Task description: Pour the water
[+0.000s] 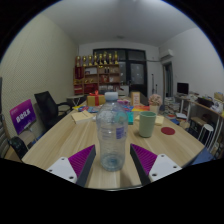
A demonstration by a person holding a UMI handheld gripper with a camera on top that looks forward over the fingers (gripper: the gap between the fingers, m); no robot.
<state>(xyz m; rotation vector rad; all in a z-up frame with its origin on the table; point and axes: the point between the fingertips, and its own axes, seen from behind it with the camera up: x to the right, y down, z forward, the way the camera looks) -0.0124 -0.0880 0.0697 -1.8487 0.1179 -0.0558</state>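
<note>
Long pale wooden table (62, 142) running away into the office room, cluttered at its far end with boxes and small items too small to name. Off its left edge, a black office chair (46, 104) and a purple sign with white lettering (22, 116). Against the back wall, a red shelving unit (98, 72) stacked with goods.

At the near edge of the table, dead centre: a tall clear plastic water bottle with a blue-tinted cap (112, 132), upright, seemingly well filled. Just beyond it to the right, a pale green cup (147, 124), standing apart from the bottle, probably the target for pouring. Further right, a small red round coaster-like disc (168, 130).

Gripper (113, 162) set wide, magenta pads (76, 160) flanking the bottle's lower half, bottle standing between them on the table, a sliver of gap apparently left each side. Not clamped yet, by the look of it.

Handling call: likely fairly heavy with water, thin walls soft and ready to buckle, smooth plastic prone to slip. Best bite around the mid-body, moderate squeeze, pads flat to the curve. Cap looks in place, needing removal before any pour.
</note>
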